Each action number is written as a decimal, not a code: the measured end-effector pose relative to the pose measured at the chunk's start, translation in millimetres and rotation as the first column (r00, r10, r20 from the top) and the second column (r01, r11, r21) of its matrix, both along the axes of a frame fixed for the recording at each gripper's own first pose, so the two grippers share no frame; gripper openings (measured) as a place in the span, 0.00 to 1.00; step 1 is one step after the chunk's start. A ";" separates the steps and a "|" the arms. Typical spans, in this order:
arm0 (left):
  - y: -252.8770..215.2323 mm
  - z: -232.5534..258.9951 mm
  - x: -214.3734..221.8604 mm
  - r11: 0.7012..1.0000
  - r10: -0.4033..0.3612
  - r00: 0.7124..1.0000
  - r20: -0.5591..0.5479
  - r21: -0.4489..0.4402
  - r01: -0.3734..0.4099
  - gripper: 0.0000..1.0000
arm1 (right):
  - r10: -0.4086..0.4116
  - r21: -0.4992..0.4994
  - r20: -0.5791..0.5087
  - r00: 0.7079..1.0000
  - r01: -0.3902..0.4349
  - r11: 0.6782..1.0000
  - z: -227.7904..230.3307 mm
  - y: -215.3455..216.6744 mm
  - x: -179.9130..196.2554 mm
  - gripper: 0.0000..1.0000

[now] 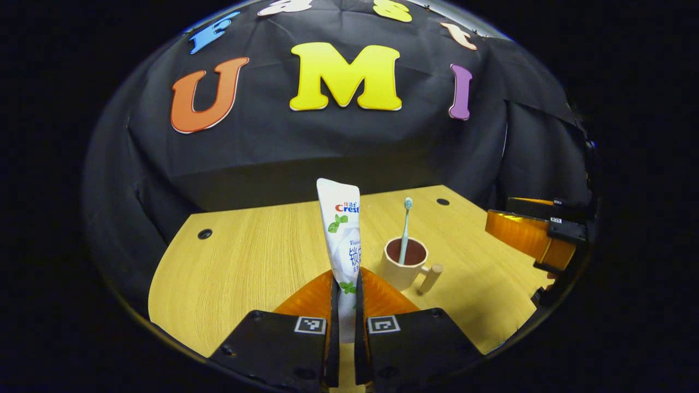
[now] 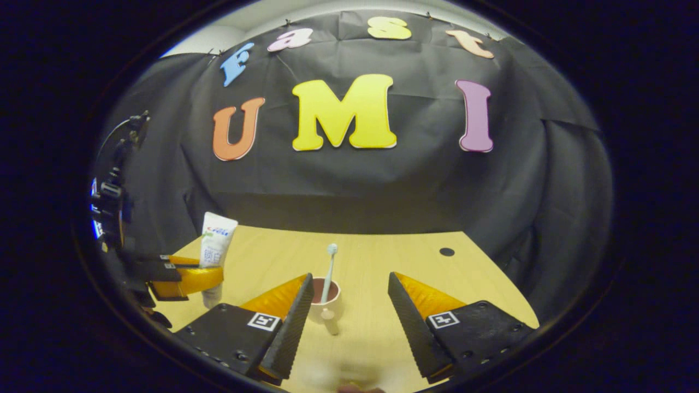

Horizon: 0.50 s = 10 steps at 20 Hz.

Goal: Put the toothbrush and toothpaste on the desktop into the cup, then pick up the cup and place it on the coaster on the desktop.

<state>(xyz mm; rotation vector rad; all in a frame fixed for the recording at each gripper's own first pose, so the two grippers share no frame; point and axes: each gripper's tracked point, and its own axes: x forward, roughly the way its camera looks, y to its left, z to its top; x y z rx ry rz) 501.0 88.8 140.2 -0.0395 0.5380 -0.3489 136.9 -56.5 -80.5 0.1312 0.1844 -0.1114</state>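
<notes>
In the left gripper view a white toothpaste tube [image 1: 341,234] stands upright, and my left gripper [image 1: 345,279] is shut on its lower part. To its right, a beige cup [image 1: 401,270] with a peg-like handle sits on the wooden desktop [image 1: 246,273], with a pale green toothbrush [image 1: 404,229] standing head-up inside. My right gripper [image 1: 532,240] hangs at the far right. In the right gripper view my right gripper [image 2: 349,305] is open, its fingers either side of and nearer than the cup [image 2: 327,307] holding the toothbrush [image 2: 329,273]. At the left, the left gripper [image 2: 210,268] holds the toothpaste [image 2: 217,243].
The desktop has small dark round holes at its far corners [image 1: 205,233] [image 1: 443,201] [image 2: 446,251]. Black cloth walls close in behind and to both sides. Bare wood lies left of the tube and right of the cup.
</notes>
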 end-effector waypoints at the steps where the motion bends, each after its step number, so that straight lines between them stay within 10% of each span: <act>1: -5.6 6.4 7.2 1.000 -0.008 0.999 0.038 -0.014 0.009 0.13 | -0.006 -0.011 0.020 1.000 0.007 1.000 5.3 -0.6 -5.0 0.78; 10: -51.5 21.5 51.9 0.996 0.035 0.983 0.179 -0.092 -0.019 0.13 | 0.008 -0.017 0.052 0.999 -0.007 1.000 11.9 2.7 -31.3 0.83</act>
